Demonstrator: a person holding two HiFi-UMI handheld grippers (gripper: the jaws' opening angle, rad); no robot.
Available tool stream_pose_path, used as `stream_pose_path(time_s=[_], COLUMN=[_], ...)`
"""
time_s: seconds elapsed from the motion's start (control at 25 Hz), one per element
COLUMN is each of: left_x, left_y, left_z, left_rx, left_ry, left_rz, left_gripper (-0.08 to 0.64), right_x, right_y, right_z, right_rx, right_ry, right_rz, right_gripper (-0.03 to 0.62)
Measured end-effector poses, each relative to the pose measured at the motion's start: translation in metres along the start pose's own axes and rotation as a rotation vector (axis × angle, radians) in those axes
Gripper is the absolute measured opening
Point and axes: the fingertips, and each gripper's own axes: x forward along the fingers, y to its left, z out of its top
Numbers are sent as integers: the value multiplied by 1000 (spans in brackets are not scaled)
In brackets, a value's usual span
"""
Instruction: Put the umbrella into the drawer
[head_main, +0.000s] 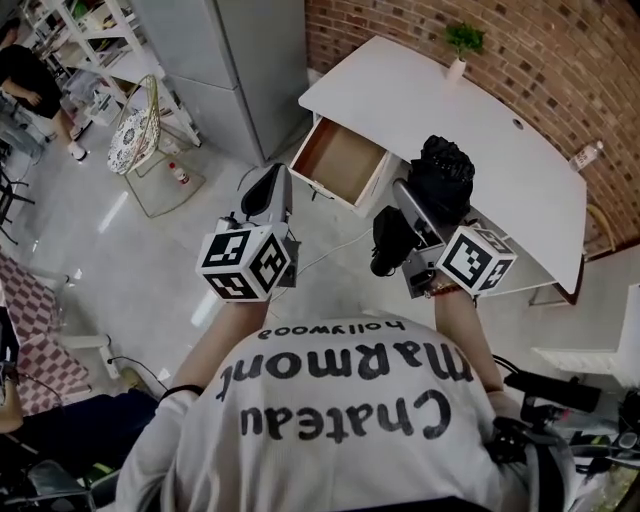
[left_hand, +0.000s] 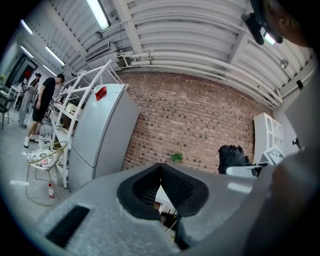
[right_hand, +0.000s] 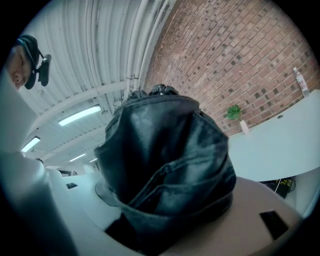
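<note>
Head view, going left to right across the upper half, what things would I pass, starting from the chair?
patterned chair → left tool → open drawer → black umbrella → bottle

Two grippers (head_main: 272, 185) (head_main: 440, 190), one umbrella (head_main: 443, 165), one open drawer (head_main: 340, 160), one white table (head_main: 430, 100), one potted plant (head_main: 462, 45) and one fridge (head_main: 240, 70) are counted here, pretty much

Drawer (head_main: 340, 160) stands open at the table's (head_main: 500, 140) near edge, plant (head_main: 462, 40) at the far edge. Umbrella (head_main: 442, 172), in my right tongs (head_main: 428, 203), is right of the drawer.
</note>
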Motion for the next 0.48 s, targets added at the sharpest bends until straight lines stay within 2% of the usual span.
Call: stream_pose_path(time_s=[0.2, 0.48], left_x=[3, 9], left_y=[7, 25], left_z=[-10, -29], left_rx=[-2, -41], left_ry=[25, 45], left_rz=[-12, 12], left_gripper=[15, 15], right_x=[14, 41], right_y=[-2, -14], right_z=[-6, -11], right_rx=[-21, -33], right_ry=[22, 67], right_rz=[-7, 1], right_gripper=[293, 293])
